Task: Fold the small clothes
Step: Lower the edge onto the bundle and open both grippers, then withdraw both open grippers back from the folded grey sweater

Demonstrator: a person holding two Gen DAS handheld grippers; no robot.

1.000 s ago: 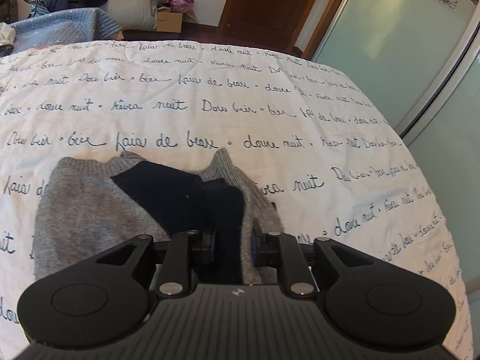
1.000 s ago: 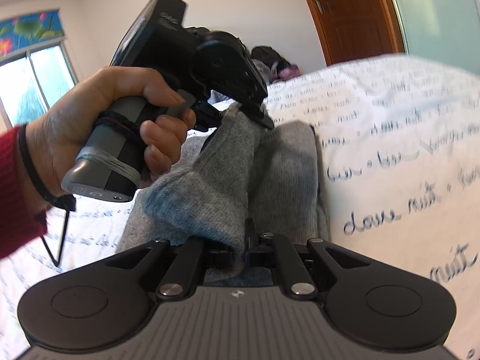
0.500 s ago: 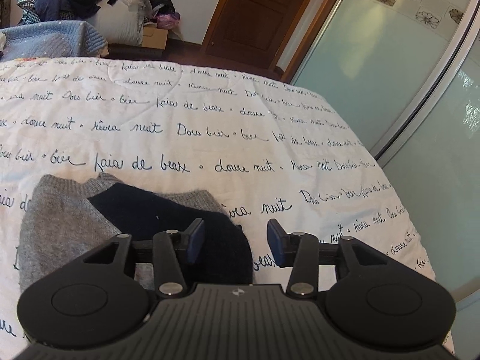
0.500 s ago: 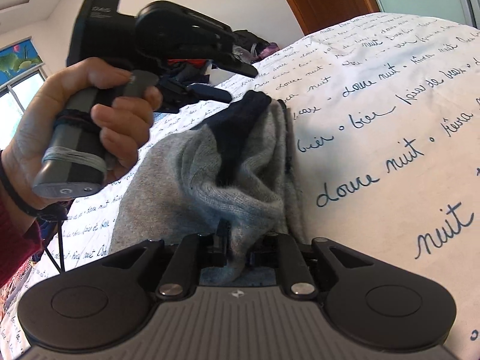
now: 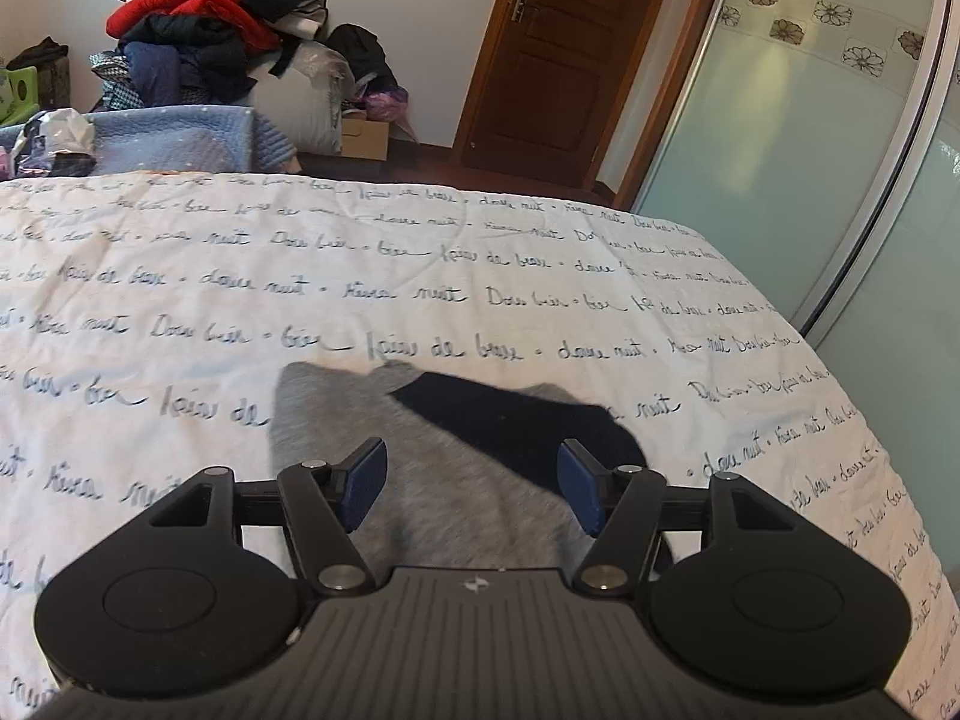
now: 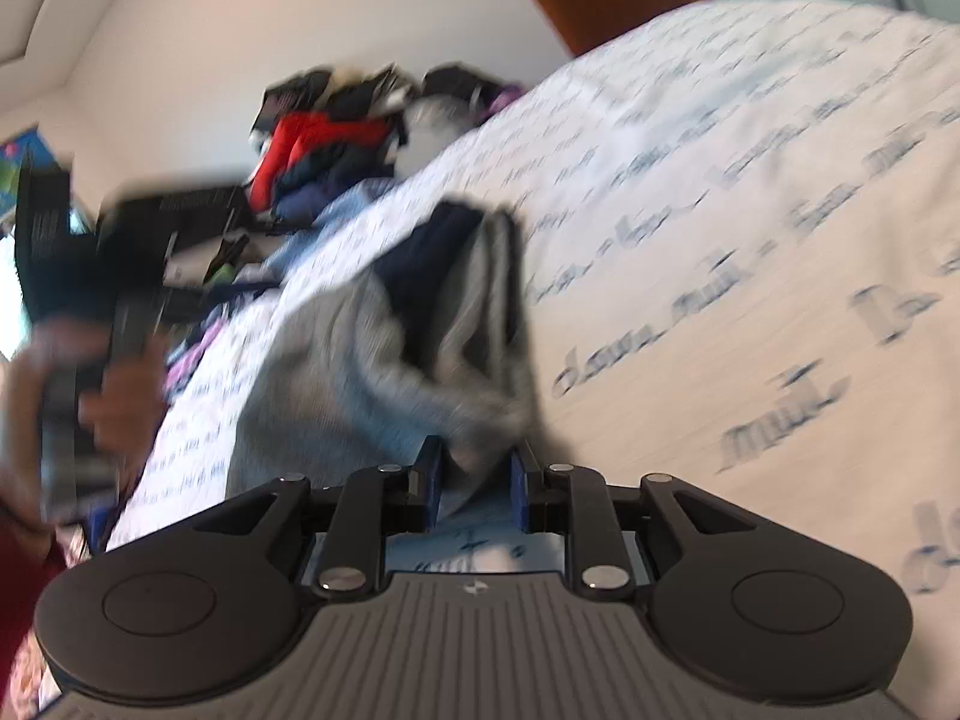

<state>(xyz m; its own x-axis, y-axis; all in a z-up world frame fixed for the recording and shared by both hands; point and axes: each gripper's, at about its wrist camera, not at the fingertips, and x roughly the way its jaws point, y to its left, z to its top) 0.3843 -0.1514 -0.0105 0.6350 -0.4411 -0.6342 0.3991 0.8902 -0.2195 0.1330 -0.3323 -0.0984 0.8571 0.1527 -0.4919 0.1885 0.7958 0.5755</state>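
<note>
A small grey knit garment [image 5: 432, 468] with a navy patch [image 5: 528, 420] lies folded on the white bedspread [image 5: 420, 276] with blue script. My left gripper [image 5: 471, 489] is open and empty, held just above the garment's near part. In the blurred right wrist view the garment [image 6: 372, 372] lies bunched in front of my right gripper [image 6: 474, 474]. Its jaws stand a little apart, with a fold of grey cloth reaching between the pads. The left gripper and the hand holding it [image 6: 90, 324] show at the left of that view.
A pile of clothes [image 5: 204, 42] sits beyond the bed's far edge, with a blue quilt [image 5: 180, 141] and a cardboard box [image 5: 366, 138]. A wooden door [image 5: 552, 54] and frosted glass sliding panels [image 5: 810, 138] stand at the right. The bed's right edge is close.
My left gripper let go of the garment, opened wide and pulled back. My right gripper's jaws, shut on the grey cloth before, have parted, and that view is swinging fast.
</note>
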